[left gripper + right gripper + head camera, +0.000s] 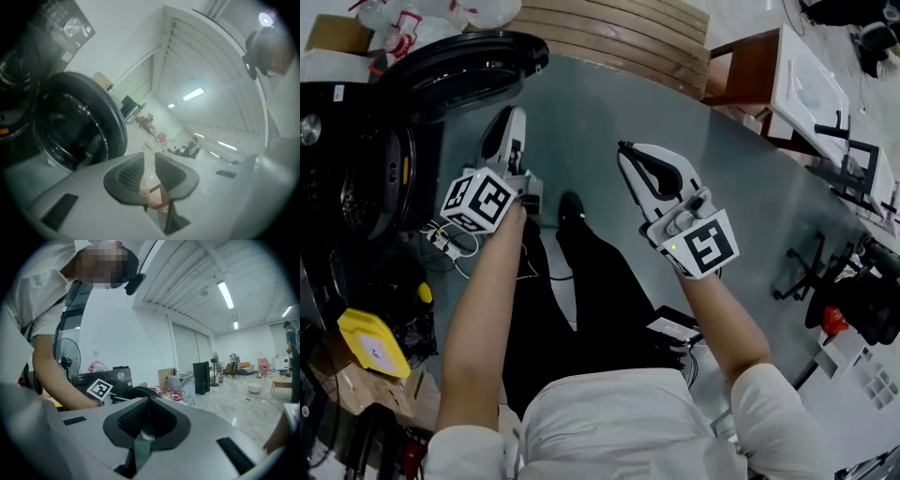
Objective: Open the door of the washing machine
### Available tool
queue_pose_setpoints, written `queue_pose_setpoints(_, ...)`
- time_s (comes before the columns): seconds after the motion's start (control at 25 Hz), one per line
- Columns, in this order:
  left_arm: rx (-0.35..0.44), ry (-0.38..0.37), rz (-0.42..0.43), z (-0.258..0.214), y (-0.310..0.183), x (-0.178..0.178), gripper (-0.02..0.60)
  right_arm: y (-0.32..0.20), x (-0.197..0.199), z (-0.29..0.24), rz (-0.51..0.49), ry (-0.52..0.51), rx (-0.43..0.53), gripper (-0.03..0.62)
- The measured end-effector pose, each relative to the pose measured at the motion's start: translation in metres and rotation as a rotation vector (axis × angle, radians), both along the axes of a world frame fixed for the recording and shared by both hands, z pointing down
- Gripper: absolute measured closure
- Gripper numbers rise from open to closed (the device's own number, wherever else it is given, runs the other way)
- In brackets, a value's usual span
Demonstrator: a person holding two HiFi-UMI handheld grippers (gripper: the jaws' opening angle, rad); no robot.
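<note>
My left gripper [514, 120] was found with its jaws a narrow slit apart, and the left gripper view showed nothing between the ribbed pads [126, 176]. It was held clear of the machine, touching nothing. My right gripper [628, 155] was found with its jaws closed together and empty, a state borne out in the right gripper view. It was held beside the left one, over the grey floor [731, 169]. The washing machine door [464, 64], round and black, stood swung wide open, just beyond the left gripper's tip and apart from it. In the left gripper view the same door [79, 124] filled the left side, its glass bowl facing the camera. The washing machine [342, 169] itself stood at the far left of the head view with its drum opening exposed. A yellow item [370, 345] lay on the clutter below the machine.
</note>
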State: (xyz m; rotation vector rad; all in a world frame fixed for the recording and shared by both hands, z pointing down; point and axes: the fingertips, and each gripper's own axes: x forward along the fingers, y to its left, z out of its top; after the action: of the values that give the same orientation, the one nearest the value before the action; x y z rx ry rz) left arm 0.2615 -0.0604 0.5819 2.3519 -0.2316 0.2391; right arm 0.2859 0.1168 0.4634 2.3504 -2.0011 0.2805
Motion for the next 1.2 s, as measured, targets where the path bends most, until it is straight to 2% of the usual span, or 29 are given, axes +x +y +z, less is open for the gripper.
queue_pose_setpoints(0.2,0.179,0.124,0.154,-0.128,0.002,-0.101,0.542,-0.006,-0.011,-0.061,-0.053,-0.024,0.052,0.56)
queue_pose_setpoints(0.28,0.281,0.115,0.18,-0.183,0.008,-0.147,0.551,-0.004,-0.018,-0.097,-0.053,-0.037,0.108,0.56)
queue_pose_setpoints(0.36,0.403,0.078,0.174,-0.236,0.015,-0.188,0.554,0.006,-0.029,-0.134,-0.056,-0.011,0.144,0.56)
queue_pose_setpoints(0.44,0.5,0.051,0.143,-0.282,0.023,-0.223,0.557,0.017,-0.044,-0.166,-0.072,0.056,0.147,0.56)
queue_pose_setpoints(0.6,0.564,0.057,0.005,-0.348,0.021,-0.283,0.557,0.03,-0.069,-0.222,-0.089,0.123,0.19,0.56)
queue_pose_setpoints(0.68,0.599,0.064,-0.056,-0.37,0.019,-0.308,0.557,0.035,-0.077,-0.241,-0.084,0.135,0.215,0.56)
queue_pose_setpoints(0.76,0.635,0.09,-0.08,-0.389,0.019,-0.323,0.557,0.037,-0.081,-0.254,-0.062,0.134,0.232,0.56)
queue_pose_setpoints(0.88,0.698,0.109,-0.071,-0.402,0.023,-0.346,0.557,0.036,-0.102,-0.263,-0.025,0.146,0.23,0.56)
queue_pose_setpoints(1.0,0.773,0.094,-0.061,-0.407,0.034,-0.373,0.557,0.038,-0.145,-0.272,-0.029,0.157,0.239,0.56)
queue_pose_setpoints(1.08,0.791,0.089,-0.063,-0.407,0.047,-0.389,0.557,0.045,-0.175,-0.275,-0.038,0.149,0.235,0.56)
queue_pose_setpoints(1.2,0.765,0.086,-0.061,-0.399,0.072,-0.415,0.557,0.07,-0.216,-0.274,-0.017,0.123,0.213,0.56)
